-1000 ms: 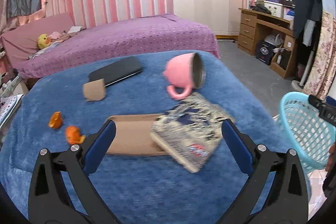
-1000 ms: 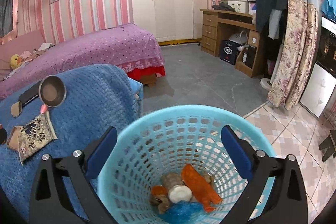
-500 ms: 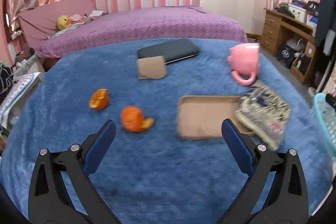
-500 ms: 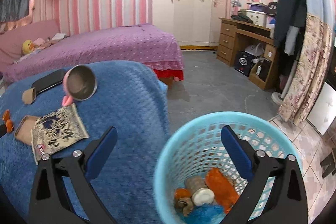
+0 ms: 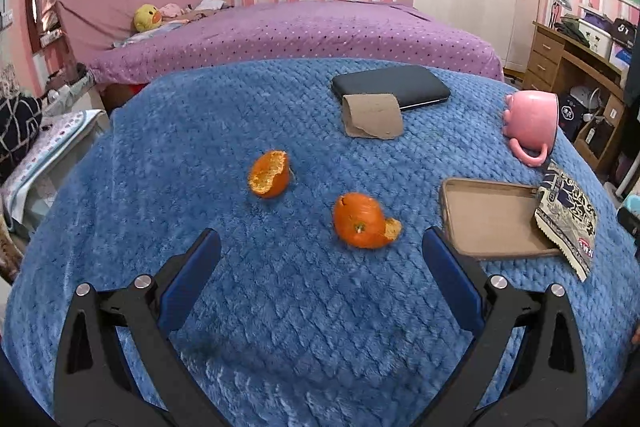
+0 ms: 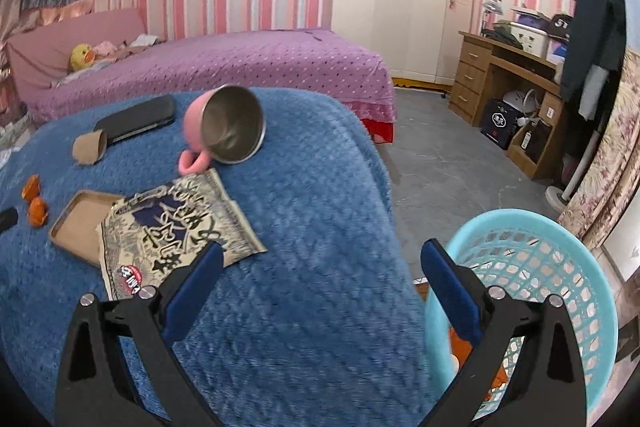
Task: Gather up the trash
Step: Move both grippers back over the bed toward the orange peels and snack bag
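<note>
While the left gripper (image 5: 320,251) was over the cardboard tray and wrapper a second ago, it has swung left and now hovers, jaws wide and empty, just near of two orange peel pieces: the near peel (image 5: 364,221), a domed shell with a torn flap, and the far-left peel (image 5: 270,174), a cup showing pale pith. The right gripper (image 6: 320,263), also wide and empty, has left the spot above the turquoise basket (image 6: 560,255), which now sits at lower right beside the blue blanket (image 6: 320,187); orange scraps show inside it. Counted on the blanket: two peels, one printed snack wrapper (image 6: 176,223) lying partly over one cardboard tray (image 5: 488,215), one torn cardboard scrap (image 5: 372,115), one dark flat case (image 5: 390,87), one pink mug (image 6: 224,127) tipped on its side.
</note>
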### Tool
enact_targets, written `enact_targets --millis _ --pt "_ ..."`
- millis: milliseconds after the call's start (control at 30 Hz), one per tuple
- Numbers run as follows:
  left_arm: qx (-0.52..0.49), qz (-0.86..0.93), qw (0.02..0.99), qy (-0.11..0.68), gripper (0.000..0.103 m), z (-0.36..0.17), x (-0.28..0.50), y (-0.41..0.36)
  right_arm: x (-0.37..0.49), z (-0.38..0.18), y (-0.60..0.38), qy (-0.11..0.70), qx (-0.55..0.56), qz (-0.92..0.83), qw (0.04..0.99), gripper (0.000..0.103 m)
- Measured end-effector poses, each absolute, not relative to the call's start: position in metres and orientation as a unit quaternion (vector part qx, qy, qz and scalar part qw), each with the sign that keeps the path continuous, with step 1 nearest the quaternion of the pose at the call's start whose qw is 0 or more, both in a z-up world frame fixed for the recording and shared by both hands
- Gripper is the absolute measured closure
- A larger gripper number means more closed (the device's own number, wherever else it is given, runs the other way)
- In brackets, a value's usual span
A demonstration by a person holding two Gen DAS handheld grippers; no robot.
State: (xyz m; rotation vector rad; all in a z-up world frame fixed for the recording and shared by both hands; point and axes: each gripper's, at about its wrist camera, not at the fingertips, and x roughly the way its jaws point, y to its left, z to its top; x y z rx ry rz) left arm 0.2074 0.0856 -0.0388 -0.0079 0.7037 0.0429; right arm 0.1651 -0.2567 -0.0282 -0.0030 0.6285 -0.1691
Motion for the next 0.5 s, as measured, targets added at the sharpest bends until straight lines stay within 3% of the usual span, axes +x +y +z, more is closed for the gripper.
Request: enact_targets --millis 300,500 --pt "0.006 -0.011 0.926 0.378 0.016 -0.052 0.227 0.07 0.167 -0.032 -0.249 0.324 -0.007 -0.076 0.943 0.006" --pt "0.002 -0.017 0.918 0.397 0.028 -0.06 0.239 0.063 0.172 -0.037 -0.256 0.34 0.019 -0.06 0.938 0.006"
